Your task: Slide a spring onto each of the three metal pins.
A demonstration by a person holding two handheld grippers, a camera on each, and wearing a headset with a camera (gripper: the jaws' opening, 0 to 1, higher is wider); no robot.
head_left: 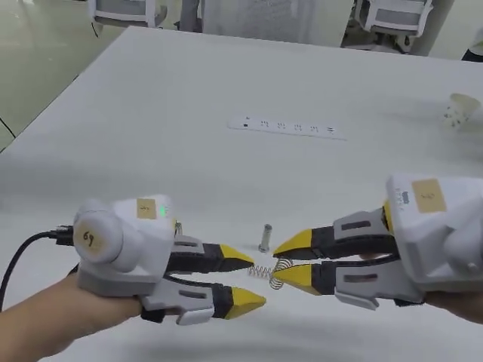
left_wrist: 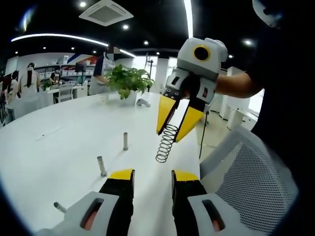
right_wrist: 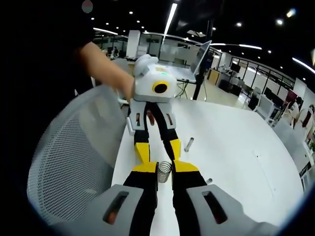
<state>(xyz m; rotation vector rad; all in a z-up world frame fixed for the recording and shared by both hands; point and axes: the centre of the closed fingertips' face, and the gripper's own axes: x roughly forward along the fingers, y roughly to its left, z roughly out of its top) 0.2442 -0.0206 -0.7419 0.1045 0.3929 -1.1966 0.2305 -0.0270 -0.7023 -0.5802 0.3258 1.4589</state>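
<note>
White paper cup (head_left: 460, 111), one, far right on white table (head_left: 151, 113): contents cannot be told.
Coiled steel spring (left_wrist: 166, 143), one: clamped at one end between yellow tips of right gripper (head_left: 278, 264), free end towards left gripper (left_wrist: 152, 174), whose jaws stand apart, holding nothing.
Short metal pins, three, on the table: far pin (left_wrist: 125, 141), middle pin (left_wrist: 101, 165), near pin (left_wrist: 59, 207).

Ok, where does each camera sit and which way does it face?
Head view: above the table, looking down; left gripper, right gripper, left forearm show.
Left gripper view: along its open jaws, facing the right gripper and right arm.
Right gripper view: along its jaws, facing the left gripper and left forearm.
All share: the gripped spring.
</note>
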